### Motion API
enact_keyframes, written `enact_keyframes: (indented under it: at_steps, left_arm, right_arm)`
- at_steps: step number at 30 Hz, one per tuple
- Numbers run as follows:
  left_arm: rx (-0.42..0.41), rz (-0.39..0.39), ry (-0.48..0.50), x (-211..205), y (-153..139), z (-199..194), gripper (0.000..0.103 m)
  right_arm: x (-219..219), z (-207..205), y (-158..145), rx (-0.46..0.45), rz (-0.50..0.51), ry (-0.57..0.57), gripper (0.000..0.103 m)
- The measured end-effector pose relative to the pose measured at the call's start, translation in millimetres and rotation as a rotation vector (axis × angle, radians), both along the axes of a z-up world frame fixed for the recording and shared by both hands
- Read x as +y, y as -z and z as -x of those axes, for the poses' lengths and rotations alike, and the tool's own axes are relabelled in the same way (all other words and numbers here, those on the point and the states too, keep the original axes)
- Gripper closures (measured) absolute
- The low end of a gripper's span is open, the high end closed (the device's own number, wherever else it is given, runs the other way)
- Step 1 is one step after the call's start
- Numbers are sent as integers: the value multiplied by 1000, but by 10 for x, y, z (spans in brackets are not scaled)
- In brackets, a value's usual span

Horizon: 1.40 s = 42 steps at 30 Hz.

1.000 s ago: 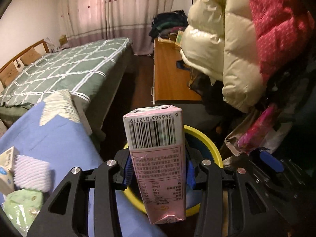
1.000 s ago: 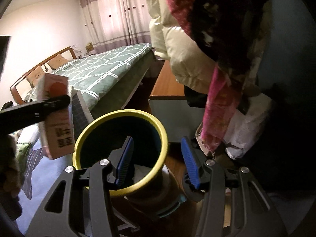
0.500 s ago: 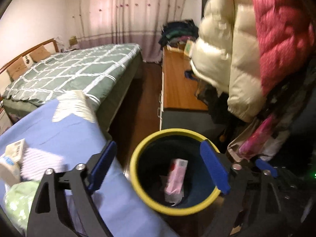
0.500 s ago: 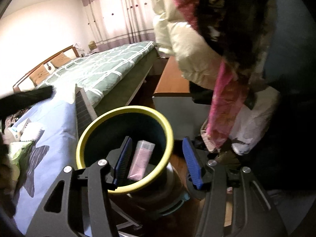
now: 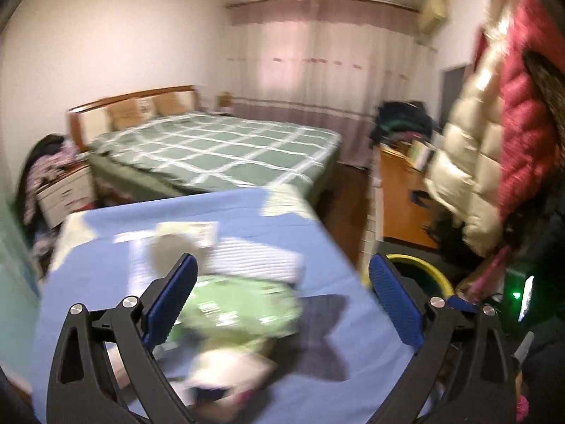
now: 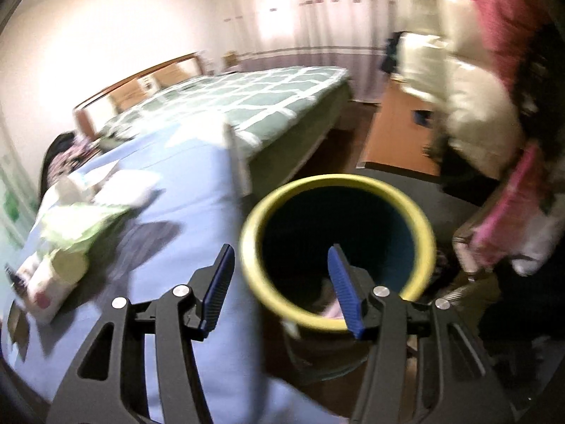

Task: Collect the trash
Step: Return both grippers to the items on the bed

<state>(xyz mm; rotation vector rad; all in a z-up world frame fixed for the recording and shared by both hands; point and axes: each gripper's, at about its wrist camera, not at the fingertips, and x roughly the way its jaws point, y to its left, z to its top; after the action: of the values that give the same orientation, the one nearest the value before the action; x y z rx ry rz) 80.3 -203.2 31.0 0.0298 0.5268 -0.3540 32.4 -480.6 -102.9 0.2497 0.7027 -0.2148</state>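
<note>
Trash lies blurred on the blue-covered table (image 5: 106,247): a crumpled green wrapper (image 5: 243,304), a white ribbed foam sheet (image 5: 254,258), a white box (image 5: 183,233) and a pale item (image 5: 226,371) nearer me. My left gripper (image 5: 281,259) hangs over this pile with its jaws opening wide and nothing between them. The yellow-rimmed dark bin (image 5: 423,265) stands at the table's right edge. In the right wrist view my right gripper (image 6: 280,247) is open above the left rim of the bin (image 6: 420,219), not touching it. A pink carton (image 6: 332,309) shows inside. The green wrapper (image 6: 81,222) lies to the left.
A bed (image 5: 219,148) with a green checked cover fills the back of the room. A wooden desk (image 5: 399,190) stands right of it. Puffy cream and red coats (image 5: 469,183) hang over the bin's far side. A white nightstand (image 5: 67,190) is at the left.
My left gripper let go of the pink carton, which dropped into the bin, then swung left over the table's trash. My right gripper shifted left, so the bin sits more to its right.
</note>
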Motion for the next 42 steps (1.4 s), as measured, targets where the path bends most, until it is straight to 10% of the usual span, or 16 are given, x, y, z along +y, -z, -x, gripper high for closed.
enact_keyframes:
  at_steps: [17,33,42]
  left_arm:
    - [-36,32,-449,2058,138,566,6]
    - [-28,41,-444,2228,225,656,6]
    - [-7,40,-428,2200,270,618,6]
  right_arm:
    - [1859,-195,-341,-60,-17,-457,50]
    - [2658,-396,-333,-64,8,-598,50]
    - [2709,-431,-241,-41,15,-607,66]
